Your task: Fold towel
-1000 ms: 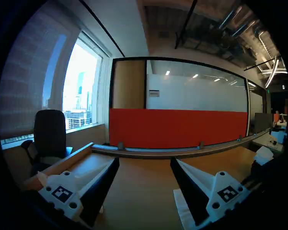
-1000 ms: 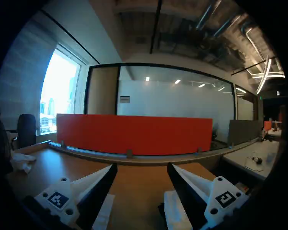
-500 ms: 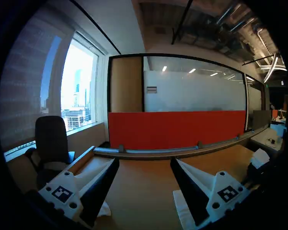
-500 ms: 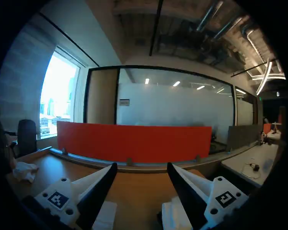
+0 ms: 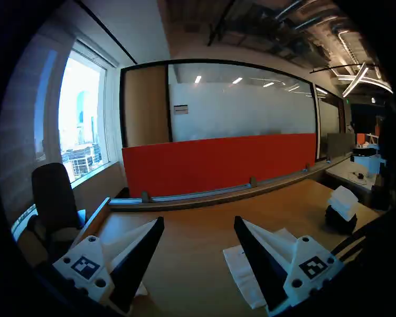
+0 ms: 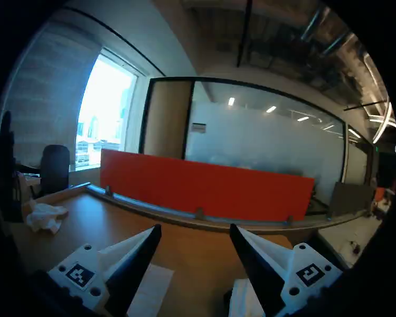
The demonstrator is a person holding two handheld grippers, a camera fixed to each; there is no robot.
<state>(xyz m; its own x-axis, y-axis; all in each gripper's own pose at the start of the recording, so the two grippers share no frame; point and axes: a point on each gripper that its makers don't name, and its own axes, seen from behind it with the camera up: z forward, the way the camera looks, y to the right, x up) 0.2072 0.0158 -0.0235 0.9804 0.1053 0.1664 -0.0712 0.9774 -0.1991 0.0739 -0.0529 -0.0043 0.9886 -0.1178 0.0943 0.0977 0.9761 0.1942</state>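
Left gripper view: left claw (image 5: 198, 218) apart; towel (image 5: 241, 267) flat on desk (image 5: 198, 253), partly under claw's rt side.

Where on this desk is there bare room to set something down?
Free: the bare desk between the red divider and the flat towel. Crowded: around the crumpled cloth.

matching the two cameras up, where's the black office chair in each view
Left gripper view: black office chair at far left, below the window.
Right gripper view: chair at left, beneath the window, past the desk corner.
Shared landmark: the orange divider panel along the desk's back edge.
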